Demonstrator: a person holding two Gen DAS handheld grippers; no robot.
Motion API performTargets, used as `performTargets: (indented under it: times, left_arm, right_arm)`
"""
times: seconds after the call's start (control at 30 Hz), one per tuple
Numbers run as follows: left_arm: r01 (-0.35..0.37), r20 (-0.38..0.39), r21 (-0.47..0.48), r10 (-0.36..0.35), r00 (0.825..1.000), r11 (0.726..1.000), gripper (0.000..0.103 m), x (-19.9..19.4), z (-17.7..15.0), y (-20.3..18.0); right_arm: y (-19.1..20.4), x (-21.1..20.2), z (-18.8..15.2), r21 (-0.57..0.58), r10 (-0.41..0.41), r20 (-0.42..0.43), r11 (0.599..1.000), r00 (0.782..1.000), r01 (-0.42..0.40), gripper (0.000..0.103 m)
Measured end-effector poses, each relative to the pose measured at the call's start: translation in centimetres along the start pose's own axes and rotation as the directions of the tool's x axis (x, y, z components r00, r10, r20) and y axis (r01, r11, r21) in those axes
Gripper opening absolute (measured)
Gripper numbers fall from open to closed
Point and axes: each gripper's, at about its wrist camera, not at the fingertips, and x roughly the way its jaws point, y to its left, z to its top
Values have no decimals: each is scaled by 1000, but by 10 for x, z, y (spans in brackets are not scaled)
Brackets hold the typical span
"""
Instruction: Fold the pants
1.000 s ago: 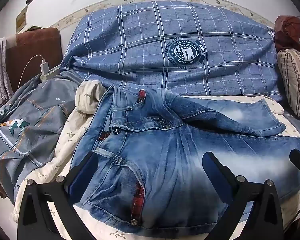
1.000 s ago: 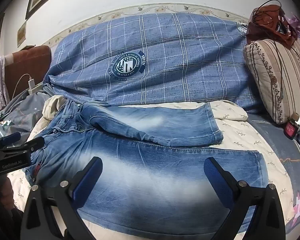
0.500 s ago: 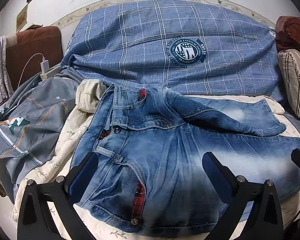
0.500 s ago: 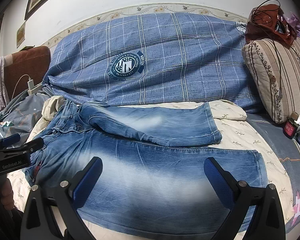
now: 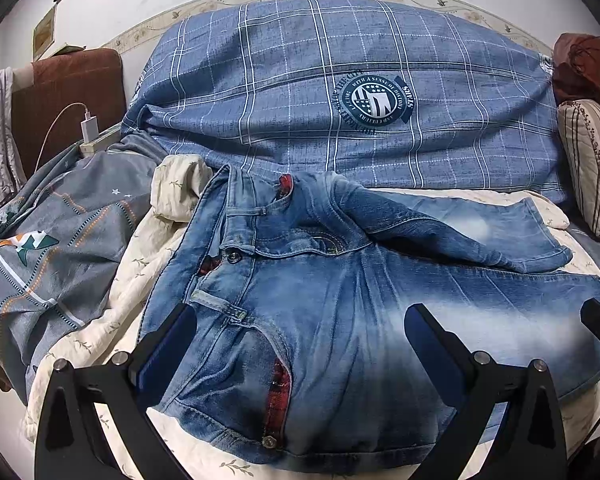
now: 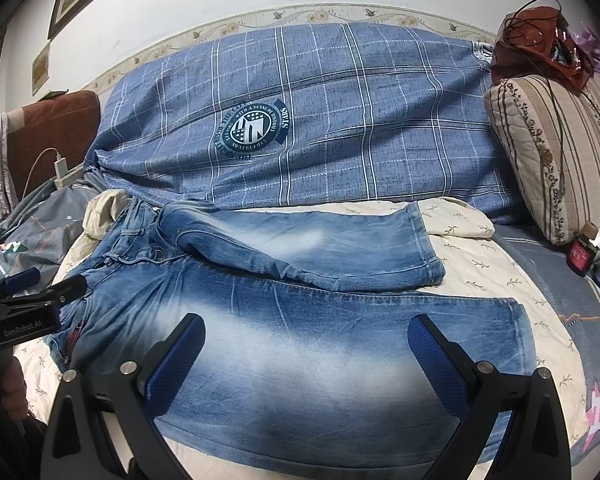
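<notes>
Looking through the left wrist view first: the jeans (image 5: 340, 320) are spread on the cream quilt (image 5: 112, 304), right in front of the big blue plaid pillow (image 5: 340, 92). Waistband and button end sits toward the grey patterned blanket (image 5: 52, 264), legs run off the other way. The left gripper (image 5: 300, 340) hangs over the hip and fly area with its jaws spread wide, nothing in them.

Right wrist view: the right gripper (image 6: 306, 354) is over the thigh of the near leg, also released and empty. From here you can see the far leg, the one closer to the plaid pillow, lying skewed, its cuff ending short of the near leg's cuff. The left gripper (image 6: 36, 292) pokes in at the waistband end.

So I'd say no fold has started; this is the line-up before the first grab. Next move probably needs both grippers to drop and pinch one leg's edge, waist side and further down, then carry it over onto the other leg so the seams match.
</notes>
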Motion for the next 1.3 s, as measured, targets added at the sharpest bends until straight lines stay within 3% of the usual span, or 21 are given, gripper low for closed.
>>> performTargets:
  times: [0.3, 0.5, 0.67, 0.83, 1.0, 1.17, 1.23, 1.3]
  left_arm:
    - [16, -51, -1, -16, 999, 1000, 103, 10, -1, 2]
    - [28, -75, -28, -30, 997, 999, 103, 27, 11, 22]
    - [-29, -72, -14, 28, 997, 999, 103, 57, 44, 52]
    - [-106, -104, 24, 108, 989, 994, 103, 108, 97, 93]
    - [-89, -217, -57, 75, 973, 994, 103, 174, 144, 123]
    - [-45, -292, -117, 8, 956, 992, 103, 229, 166, 113]
    - [-27, -320, -127, -15, 947, 992, 98, 246, 168, 103]
    - [2, -346, -142, -52, 937, 990, 79, 262, 167, 97]
  right_arm:
    - [-22, 16, 19, 64, 5, -18, 998, 1000, -3, 102]
    - [-82, 62, 69, 163, -102, -55, 980, 993, 110, 102]
    - [-126, 108, 104, 264, -142, -95, 951, 985, 162, 102]
    - [-154, 151, 109, 326, -109, -137, 934, 985, 149, 102]
    - [-171, 180, 113, 354, -53, -192, 928, 980, 120, 102]
    - [-190, 198, 118, 394, 16, -195, 917, 981, 64, 102]
    - [-200, 206, 119, 418, 50, -195, 908, 979, 37, 102]
    - [-205, 215, 119, 427, 70, -209, 904, 975, 26, 102]
